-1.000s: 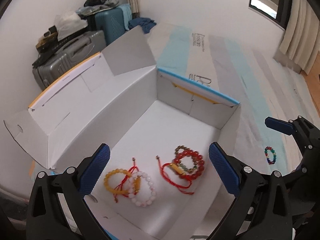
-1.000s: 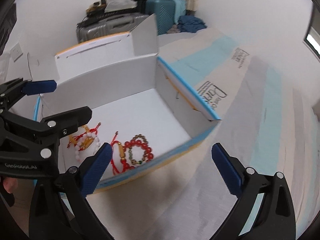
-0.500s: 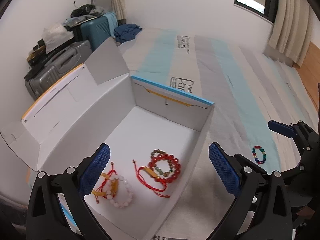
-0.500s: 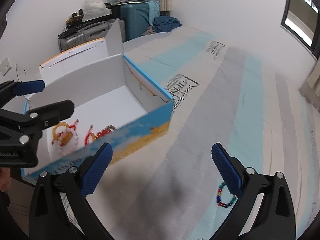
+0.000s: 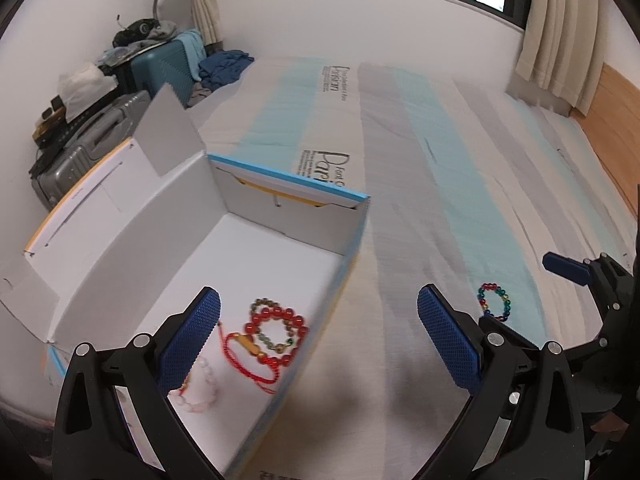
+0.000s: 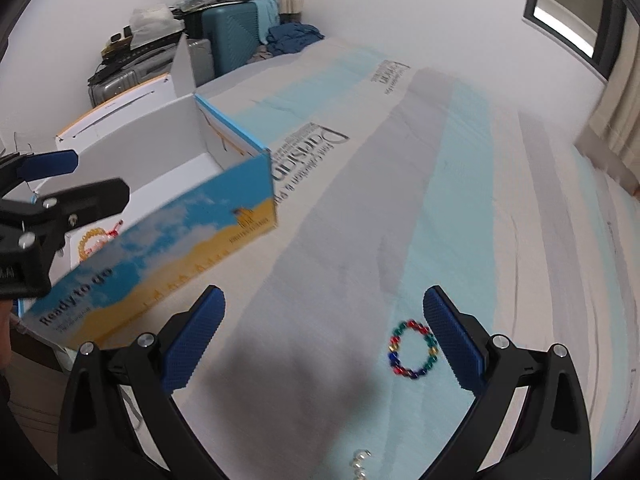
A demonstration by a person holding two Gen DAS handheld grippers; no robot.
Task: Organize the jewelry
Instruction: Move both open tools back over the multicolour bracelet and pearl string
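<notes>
Four bracelets I count inside the open box, tangled at my left view's 7 o'clock; one multicoloured bracelet lies on the striped bed cover at 5 o'clock. Suitcases against the wall at 10. My left tongs and right tongs gape wide, holding nothing.

2 wrist fisheyes angled down over the bed, both sharing the open box and multicolored bracelet.

"Ready to go" on box (bedsheet print "Parisian")
</notes>
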